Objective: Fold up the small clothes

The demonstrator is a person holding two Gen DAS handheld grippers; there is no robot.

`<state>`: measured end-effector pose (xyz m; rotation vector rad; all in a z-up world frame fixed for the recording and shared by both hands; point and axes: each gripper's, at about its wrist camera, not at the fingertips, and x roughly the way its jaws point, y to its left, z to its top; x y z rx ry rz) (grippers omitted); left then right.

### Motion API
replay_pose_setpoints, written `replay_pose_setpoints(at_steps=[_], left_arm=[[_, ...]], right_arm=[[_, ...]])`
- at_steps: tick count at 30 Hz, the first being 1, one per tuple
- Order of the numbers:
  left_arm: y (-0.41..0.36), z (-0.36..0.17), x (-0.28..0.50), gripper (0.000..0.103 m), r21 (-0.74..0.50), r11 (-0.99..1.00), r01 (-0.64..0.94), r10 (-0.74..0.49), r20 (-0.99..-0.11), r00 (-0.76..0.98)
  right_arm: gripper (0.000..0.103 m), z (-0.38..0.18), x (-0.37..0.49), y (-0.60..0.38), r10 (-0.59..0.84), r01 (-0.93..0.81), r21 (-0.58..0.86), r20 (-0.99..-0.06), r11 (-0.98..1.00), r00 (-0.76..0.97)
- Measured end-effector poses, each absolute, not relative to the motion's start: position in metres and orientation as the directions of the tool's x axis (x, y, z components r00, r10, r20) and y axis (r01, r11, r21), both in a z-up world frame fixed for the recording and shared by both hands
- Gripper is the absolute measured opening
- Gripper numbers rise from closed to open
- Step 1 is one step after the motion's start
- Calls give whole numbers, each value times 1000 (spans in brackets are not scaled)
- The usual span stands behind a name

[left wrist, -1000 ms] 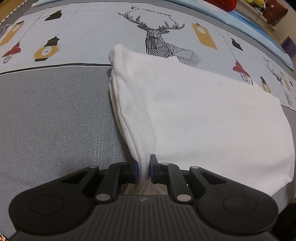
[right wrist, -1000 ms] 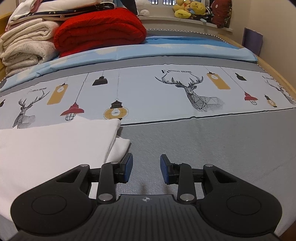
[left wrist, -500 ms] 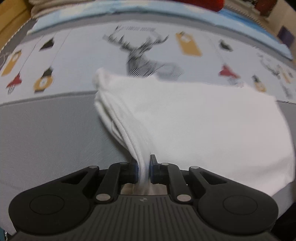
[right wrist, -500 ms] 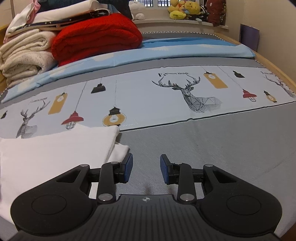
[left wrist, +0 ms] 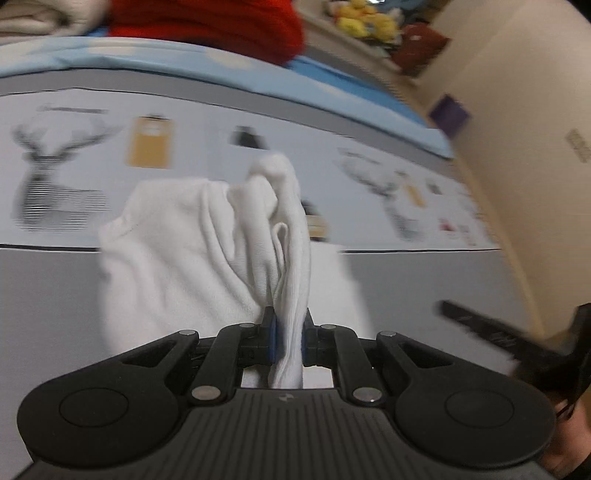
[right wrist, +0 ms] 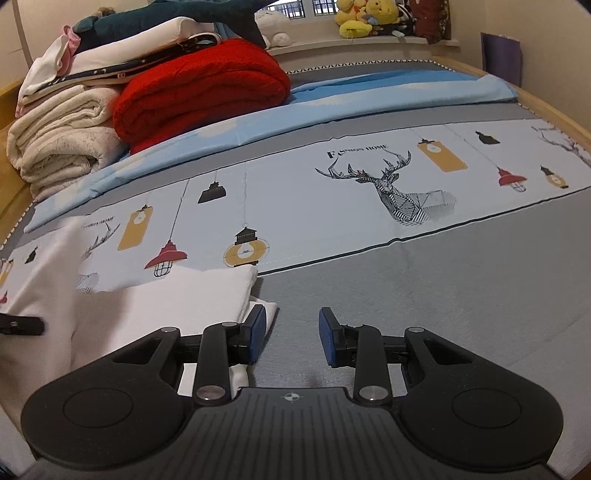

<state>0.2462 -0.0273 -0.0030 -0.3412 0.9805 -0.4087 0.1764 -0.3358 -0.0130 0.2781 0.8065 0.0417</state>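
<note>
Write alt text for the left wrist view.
The left gripper is shut on a bunched white garment, lifting it above a grey and deer-print bedspread. The picture is motion-blurred, with a red blanket behind.

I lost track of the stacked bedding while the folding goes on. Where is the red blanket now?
In the right wrist view the red blanket lies folded at the far left of the bed, beside the cream towels, on the blue sheet.
</note>
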Motion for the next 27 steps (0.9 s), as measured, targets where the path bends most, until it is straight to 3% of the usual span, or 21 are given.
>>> replay_pose_setpoints(at_steps=[2, 4, 7, 14, 18, 25, 26, 27], left_arm=[[-57, -6, 247, 14, -507, 839, 198, -534, -696, 480], [-78, -9, 247, 27, -564, 791, 237, -606, -668, 432], [-78, -1, 244, 36, -584, 763, 278, -640, -621, 452], [-10, -11, 247, 36, -517, 841, 158, -526, -715, 461], [13, -31, 233, 36, -450, 867, 214, -499, -777, 383], [35, -62, 207, 36, -420, 858, 296, -503, -802, 322], [38, -65, 207, 37, -435, 852, 292, -515, -799, 311], [39, -67, 207, 40, -445, 848, 288, -522, -796, 307]], right_arm=[[33, -12, 177, -335, 152, 73, 279, -703, 958, 695], [33, -12, 178, -333, 168, 74, 304, -697, 950, 697], [33, -12, 180, -328, 196, 63, 331, -691, 942, 696], [37, -24, 191, -311, 327, 47, 456, -702, 889, 632], [47, -35, 201, -290, 367, 51, 480, -730, 876, 577], [47, -53, 221, -259, 310, 92, 421, -782, 902, 541], [44, -55, 224, -256, 298, 96, 409, -788, 908, 539], [28, -58, 226, -253, 284, 102, 395, -796, 913, 534]])
